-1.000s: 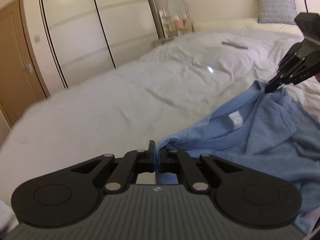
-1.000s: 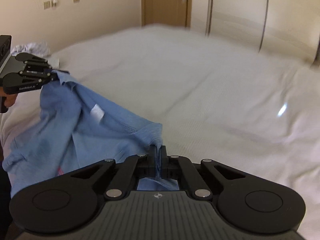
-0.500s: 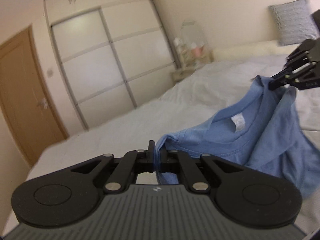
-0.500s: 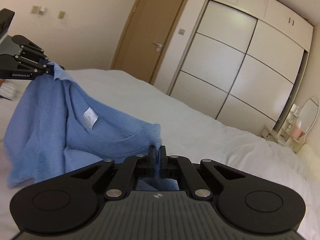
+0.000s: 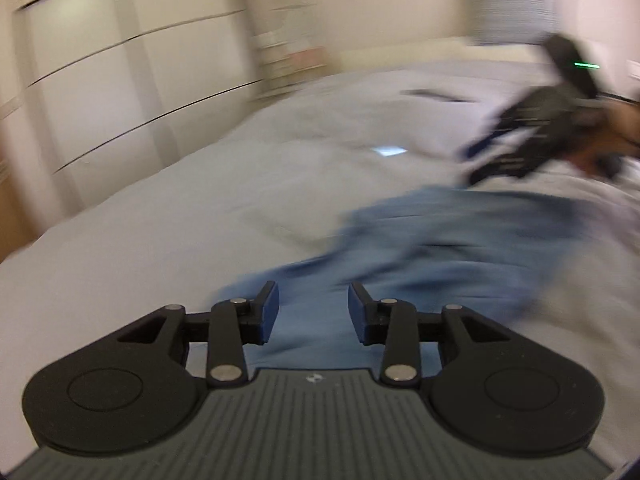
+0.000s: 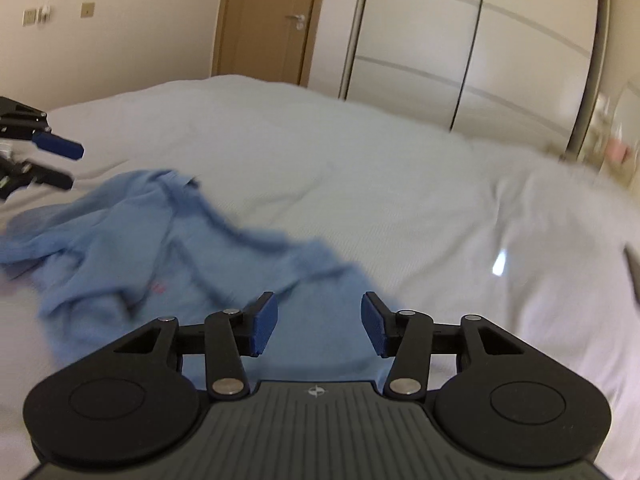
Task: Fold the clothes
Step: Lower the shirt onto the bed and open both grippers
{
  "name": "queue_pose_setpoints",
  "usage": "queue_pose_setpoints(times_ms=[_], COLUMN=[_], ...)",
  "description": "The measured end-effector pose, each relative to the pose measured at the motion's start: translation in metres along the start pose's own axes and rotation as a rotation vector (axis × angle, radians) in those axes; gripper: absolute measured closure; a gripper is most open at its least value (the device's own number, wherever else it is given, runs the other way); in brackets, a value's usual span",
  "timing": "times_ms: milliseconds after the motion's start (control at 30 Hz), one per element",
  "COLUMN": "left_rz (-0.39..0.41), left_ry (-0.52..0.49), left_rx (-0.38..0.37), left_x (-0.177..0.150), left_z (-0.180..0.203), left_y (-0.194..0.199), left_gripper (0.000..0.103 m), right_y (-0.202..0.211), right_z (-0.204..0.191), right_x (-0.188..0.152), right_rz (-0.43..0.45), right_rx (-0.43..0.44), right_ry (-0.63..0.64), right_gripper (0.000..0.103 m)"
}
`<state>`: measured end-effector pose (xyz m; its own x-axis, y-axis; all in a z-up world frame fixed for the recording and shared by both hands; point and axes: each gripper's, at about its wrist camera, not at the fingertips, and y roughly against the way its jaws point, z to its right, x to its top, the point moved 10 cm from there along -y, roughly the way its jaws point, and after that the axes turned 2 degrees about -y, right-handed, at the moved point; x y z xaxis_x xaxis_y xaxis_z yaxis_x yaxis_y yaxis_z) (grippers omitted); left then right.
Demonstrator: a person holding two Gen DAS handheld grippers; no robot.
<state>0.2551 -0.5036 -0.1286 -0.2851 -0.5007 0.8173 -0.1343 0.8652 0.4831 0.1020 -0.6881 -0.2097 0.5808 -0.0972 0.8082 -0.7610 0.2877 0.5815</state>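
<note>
- The blue T-shirt (image 6: 132,240) lies crumpled on the bed (image 6: 360,184), soft knit cotton in loose folds, its ribbed collar band curving through the middle of the heap.
- A small reddish mark shows on the cloth near the collar; it is too blurred to read.
- The right gripper (image 6: 318,322) hangs over the shirt's near edge. Its jaws are opening, and the ridged blue pads (image 6: 264,324) stand apart with shirt fabric showing behind the gap, none of it pinched.
- The left gripper (image 5: 313,312) is over the shirt's other end, jaws likewise opening, flat blue pads clear of the cloth below.
- Both tools are matte black plastic with round hinge discs, silver pins and a grooved grey body.
- In the left view a hand (image 5: 604,140) behind the shirt holds the right gripper; that view is smeared by motion.
- The bed under the shirt is a pale grey-white cover, finely textured and gently rumpled.
- Beyond the bed from the shirt stand a tall sliding wardrobe (image 6: 472,40) with cream panels and a brown wooden door (image 6: 268,20) with a lever handle.
- A grey patterned pillow (image 5: 504,4) leans against the cream wall at the head of the bed.
</note>
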Motion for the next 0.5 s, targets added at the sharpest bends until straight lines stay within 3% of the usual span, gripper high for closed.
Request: queue_pose_setpoints(times_ms=[133, 300, 367, 400, 500], left_rz=[-0.011, -0.091, -0.127, -0.143, -0.138], left_ry=[-0.218, -0.378, -0.418, -0.430, -0.418], left_rx=[-0.133, -0.181, -0.193, -0.186, -0.157], left_x=[0.015, 0.010, 0.001, -0.001, 0.003], left_z=[0.066, 0.117, 0.128, 0.130, 0.127], left_y=[-0.011, -0.056, -0.073, -0.077, -0.075], left_gripper=[0.065, 0.065, 0.077, 0.098, 0.101], right_y=[0.020, 0.034, 0.033, 0.033, 0.031], right_z=[-0.008, -0.010, -0.006, -0.005, -0.001], right_x=[-0.024, -0.035, -0.041, -0.044, -0.053], right_rz=[-0.017, -0.037, -0.053, -0.061, -0.083], right_rx=[0.028, 0.031, 0.034, 0.036, 0.047], right_ry=[-0.039, -0.054, -0.076, -0.087, -0.116], right_gripper=[0.042, 0.037, 0.037, 0.037, 0.037])
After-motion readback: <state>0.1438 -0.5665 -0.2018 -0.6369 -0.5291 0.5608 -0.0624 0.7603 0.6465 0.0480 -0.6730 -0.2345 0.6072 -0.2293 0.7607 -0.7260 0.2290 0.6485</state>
